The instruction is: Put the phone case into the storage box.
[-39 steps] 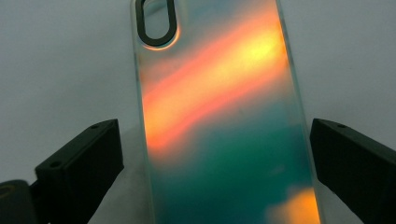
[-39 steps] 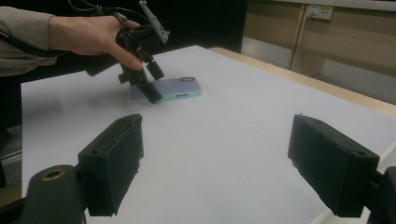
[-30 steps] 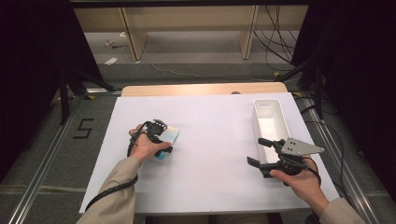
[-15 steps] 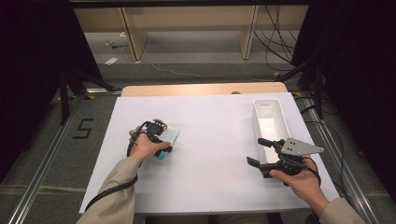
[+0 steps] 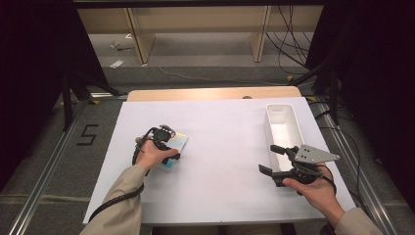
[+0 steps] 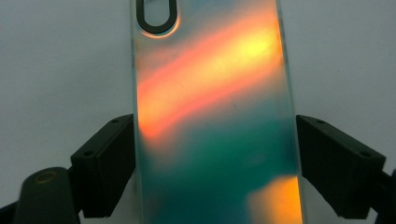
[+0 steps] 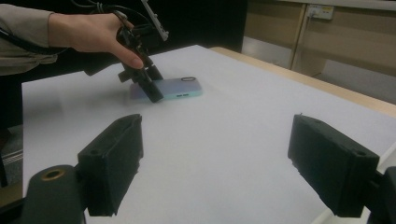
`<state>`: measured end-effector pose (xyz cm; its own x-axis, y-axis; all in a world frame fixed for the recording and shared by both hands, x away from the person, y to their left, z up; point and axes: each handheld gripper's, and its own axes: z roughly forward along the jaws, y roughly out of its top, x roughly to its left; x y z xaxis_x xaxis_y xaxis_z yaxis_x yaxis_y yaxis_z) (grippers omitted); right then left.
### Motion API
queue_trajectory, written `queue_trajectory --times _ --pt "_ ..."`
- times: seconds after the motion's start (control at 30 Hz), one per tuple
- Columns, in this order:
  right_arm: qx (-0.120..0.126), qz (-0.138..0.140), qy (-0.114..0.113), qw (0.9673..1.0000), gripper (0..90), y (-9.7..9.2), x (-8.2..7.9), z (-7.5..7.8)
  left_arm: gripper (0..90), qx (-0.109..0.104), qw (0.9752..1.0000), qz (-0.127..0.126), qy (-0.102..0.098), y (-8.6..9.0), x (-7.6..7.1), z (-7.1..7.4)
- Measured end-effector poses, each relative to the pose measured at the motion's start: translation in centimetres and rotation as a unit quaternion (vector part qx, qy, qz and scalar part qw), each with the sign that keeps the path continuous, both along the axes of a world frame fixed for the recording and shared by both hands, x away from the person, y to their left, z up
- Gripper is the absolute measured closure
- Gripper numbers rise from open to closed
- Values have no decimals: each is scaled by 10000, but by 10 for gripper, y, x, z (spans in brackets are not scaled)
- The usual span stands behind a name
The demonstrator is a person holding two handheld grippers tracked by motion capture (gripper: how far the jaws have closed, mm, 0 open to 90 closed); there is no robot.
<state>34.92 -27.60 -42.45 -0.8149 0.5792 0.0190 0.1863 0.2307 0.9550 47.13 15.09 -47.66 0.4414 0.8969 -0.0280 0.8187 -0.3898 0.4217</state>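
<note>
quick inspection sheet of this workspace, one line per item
surface: white table, bare across the middle; wooden edge at the far side
job's things: phone case, iridescent, lying flat on the table at its left; camera cutout at its far end
clutter: white bin at the right, looks empty
grippers: left claw straddles the case, jaws just been closing, left jaw at the case edge, small gap at the right jaw, so not yet clamped; right claw open, nothing between the jaws, hovering beside the bin
cables: one trails from the left claw along the forearm; several lie on the floor at far right
surroundings: grey floor with a "5" marked at left, wooden furniture legs beyond, dark curtains at the sides
</note>
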Motion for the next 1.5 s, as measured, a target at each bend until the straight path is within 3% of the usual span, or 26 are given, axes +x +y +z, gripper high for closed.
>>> queue_trajectory --times 0.77,1.03,1.5 --pt "56 -28 -61 10000 189 -2 -1 2 171 -72 10000 -11 -66 0 -2 1" --pt "67 -34 -62 10000 189 -2 -1 2 171 -158 9997 -58 -203 -3 -4 7" --pt "57 -62 -69 9999 187 -3 -1 3 171 -489 9974 -72 -518 -4 -8 17"
